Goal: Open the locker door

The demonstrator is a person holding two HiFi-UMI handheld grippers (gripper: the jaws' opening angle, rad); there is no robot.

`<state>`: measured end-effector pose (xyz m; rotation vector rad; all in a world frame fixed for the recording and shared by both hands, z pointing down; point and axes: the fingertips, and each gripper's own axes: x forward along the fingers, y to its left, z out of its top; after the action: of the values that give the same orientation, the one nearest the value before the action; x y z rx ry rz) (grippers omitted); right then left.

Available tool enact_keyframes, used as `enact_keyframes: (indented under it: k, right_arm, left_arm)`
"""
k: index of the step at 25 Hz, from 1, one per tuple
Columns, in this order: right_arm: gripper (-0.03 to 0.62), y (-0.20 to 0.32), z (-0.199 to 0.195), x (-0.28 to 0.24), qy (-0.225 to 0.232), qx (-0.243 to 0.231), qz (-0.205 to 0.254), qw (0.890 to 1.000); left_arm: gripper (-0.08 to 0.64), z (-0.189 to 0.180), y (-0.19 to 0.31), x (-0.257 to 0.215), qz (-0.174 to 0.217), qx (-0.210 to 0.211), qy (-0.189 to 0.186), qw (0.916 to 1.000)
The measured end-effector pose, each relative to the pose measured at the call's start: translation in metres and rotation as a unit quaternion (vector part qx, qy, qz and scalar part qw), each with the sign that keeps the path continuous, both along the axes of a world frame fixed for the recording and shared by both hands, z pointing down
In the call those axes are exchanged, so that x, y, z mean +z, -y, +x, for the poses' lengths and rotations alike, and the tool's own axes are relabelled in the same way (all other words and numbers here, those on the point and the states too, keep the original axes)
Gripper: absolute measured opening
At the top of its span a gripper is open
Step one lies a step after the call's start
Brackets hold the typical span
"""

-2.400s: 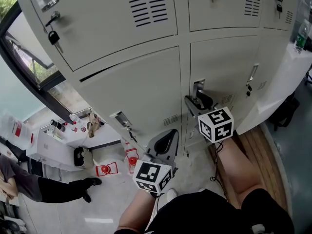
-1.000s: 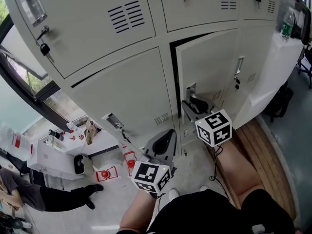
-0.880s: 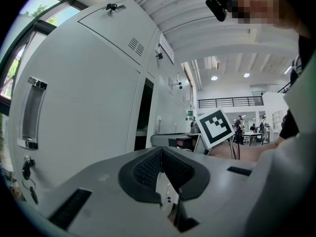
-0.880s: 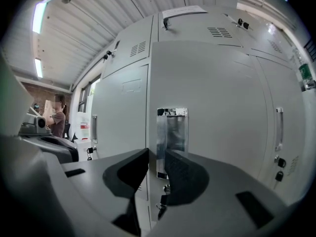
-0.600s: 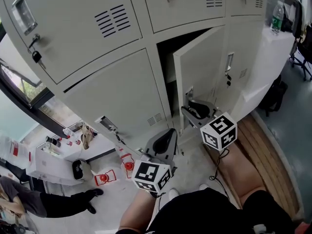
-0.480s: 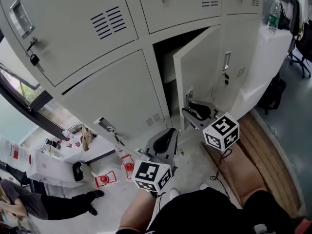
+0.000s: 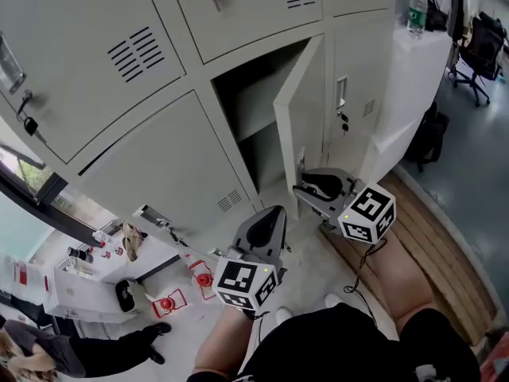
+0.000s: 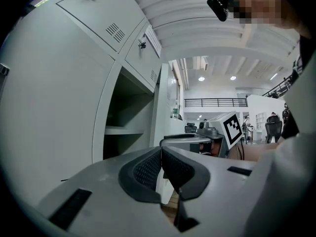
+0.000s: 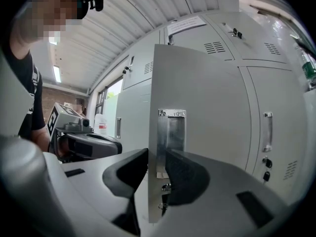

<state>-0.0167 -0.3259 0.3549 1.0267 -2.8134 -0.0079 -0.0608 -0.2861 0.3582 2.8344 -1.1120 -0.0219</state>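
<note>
The right gripper [image 7: 305,185] clamps the free edge of the locker door [image 7: 306,110] at a middling width. One pad sits behind the panel and the other in front, against the metal handle [image 9: 170,137]. Its jaws have just been easing apart with the door edge between them. In the head view this gripper sits at 3 o'clock of centre, and its marker cube [image 7: 367,212] trails toward 4 o'clock.

The door stands well open at 1 o'clock, hinged on its 3 o'clock side. It angles out from the grey bank of lockers, and its lower corner meets the right gripper. The right gripper view [image 9: 157,167] shows the door [image 9: 207,112] nearly edge-on, with the handle rising directly above the jaws.

Behind the door, at 12 o'clock in the head view, the dark compartment [image 7: 246,110] is exposed. The left gripper view shows a pale shelf [image 8: 121,130] crossing it.

The left gripper [image 7: 270,213] hovers at 6 o'clock, near the right one's 8 o'clock side and clear of the lockers. Its jaws are pressed together with nothing between them [image 8: 161,157].

A key [image 7: 343,122] hangs from the neighbouring locker at the door's 3 o'clock. A bottle [image 7: 414,8] stands on a white unit at the far 1 o'clock corner.
</note>
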Motion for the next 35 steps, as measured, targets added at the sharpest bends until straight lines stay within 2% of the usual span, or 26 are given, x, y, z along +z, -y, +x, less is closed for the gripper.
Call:
enact_keyframes:
  k: [8,11,18,24,27,30,33,35]
  right_arm:
    - [0.172,-0.021,0.036,-0.001,0.002,-0.006,0.012,1.0]
    - [0.179,-0.027,0.05,-0.001,-0.003,0.006,0.016,1.0]
    - [0.19,-0.036,0.073,-0.002,-0.022,0.061,0.029,0.997]
    - [0.223,-0.039,0.079,-0.008,-0.004,0.117,0.036,0.992]
    - [0.25,-0.037,0.075,-0.014,0.007,0.152,0.04,0.988]
    - [0.261,-0.03,0.074,-0.014,-0.003,0.192,0.045,0.98]
    - [0.255,-0.026,0.073,-0.012,-0.023,0.229,0.049,0.972]
    - [0.223,-0.027,0.071,-0.011,-0.028,0.243,0.05,0.968]
  left_arm:
    - [0.017,0.036,-0.001,0.004,-0.005,0.036,-0.004,0.9993]
    - [0.017,0.05,-0.003,0.005,-0.007,0.05,-0.006,0.9987]
    - [0.017,0.075,-0.005,0.004,-0.009,0.076,-0.011,0.997]
    - [0.017,0.082,-0.004,0.005,-0.01,0.085,-0.013,0.9962]
    - [0.017,0.078,-0.001,0.005,-0.012,0.08,-0.016,0.9966]
    - [0.017,0.072,0.001,0.005,-0.014,0.078,-0.018,0.9967]
    - [0.017,0.067,0.001,0.004,-0.013,0.081,-0.018,0.9965]
    - [0.017,0.064,0.0,0.004,-0.012,0.085,-0.017,0.9962]
